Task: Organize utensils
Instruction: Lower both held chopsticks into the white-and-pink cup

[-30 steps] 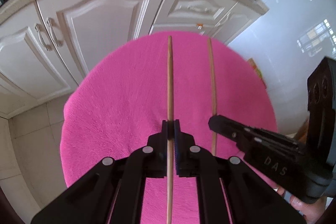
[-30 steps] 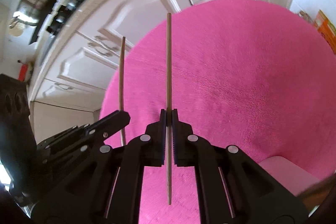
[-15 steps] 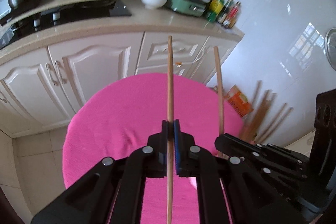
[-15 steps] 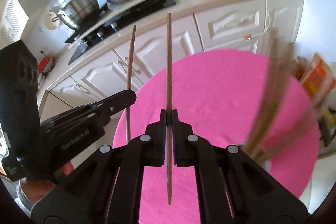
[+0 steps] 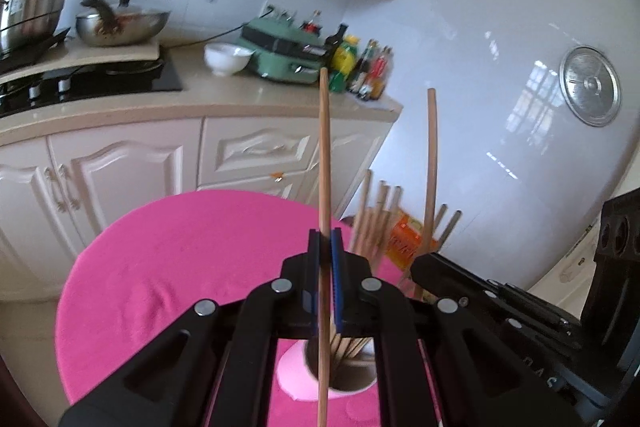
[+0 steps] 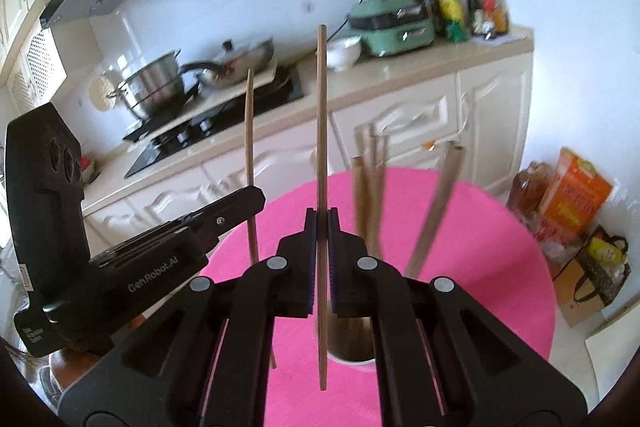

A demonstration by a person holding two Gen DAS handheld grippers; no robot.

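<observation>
My left gripper [image 5: 325,239] is shut on a wooden chopstick [image 5: 325,155] held upright, its lower end over a pink holder cup [image 5: 298,375] that holds several chopsticks [image 5: 374,211]. My right gripper [image 6: 321,219] is shut on a second wooden chopstick [image 6: 321,115], also upright, above the same cup [image 6: 352,343]. In the left wrist view the right gripper [image 5: 424,263] and its chopstick [image 5: 431,163] stand just to the right. In the right wrist view the left gripper [image 6: 252,197] and its chopstick [image 6: 250,155] stand to the left.
The cup stands on a round table with a pink cloth [image 5: 160,259]. Behind are white cabinets [image 5: 120,171], a counter with a hob, pots, a white bowl [image 5: 226,57], a green appliance and bottles. Boxes and bags [image 6: 576,203] sit on the floor at right.
Both grippers have tilted up from looking down at the table to near level, chopsticks still gripped. The cup with chopsticks has come into view under both.
</observation>
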